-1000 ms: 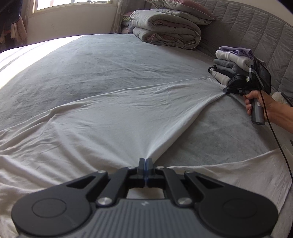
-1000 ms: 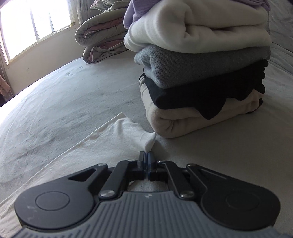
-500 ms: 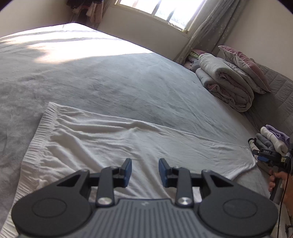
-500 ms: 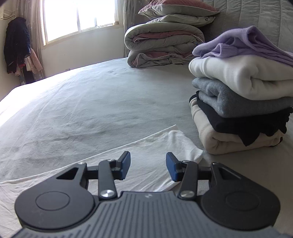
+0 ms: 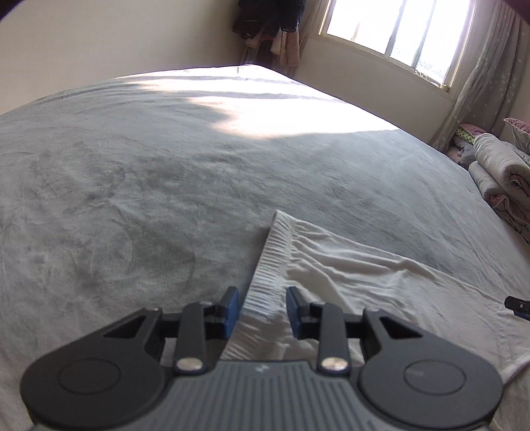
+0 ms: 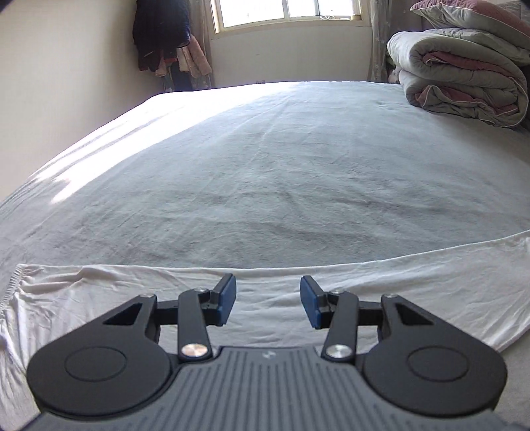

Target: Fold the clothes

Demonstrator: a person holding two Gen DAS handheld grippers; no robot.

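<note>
A white garment (image 5: 364,285) lies spread flat on the grey bed cover (image 5: 165,185). Its ribbed waistband (image 5: 265,265) is the near left end in the left wrist view. My left gripper (image 5: 261,311) hovers over that waistband, open, with cloth showing between the blue pads (image 5: 231,310) but not pinched. In the right wrist view the same garment (image 6: 397,291) runs across the bottom, waistband (image 6: 13,281) at far left. My right gripper (image 6: 268,305) stands open above the middle of the cloth, holding nothing. A tip of the right gripper (image 5: 516,303) shows at the left view's right edge.
A folded duvet (image 6: 463,73) with a pillow on top sits at the bed's far right corner. Dark clothes (image 6: 165,39) hang in the far room corner beside the window (image 6: 285,13). The bed cover (image 6: 265,172) stretches wide beyond the garment.
Both grippers were shut on the garment's ends, pulling it taut; they have opened and let go. Both views have swung left, and the stack of folded clothes has left the right view.
</note>
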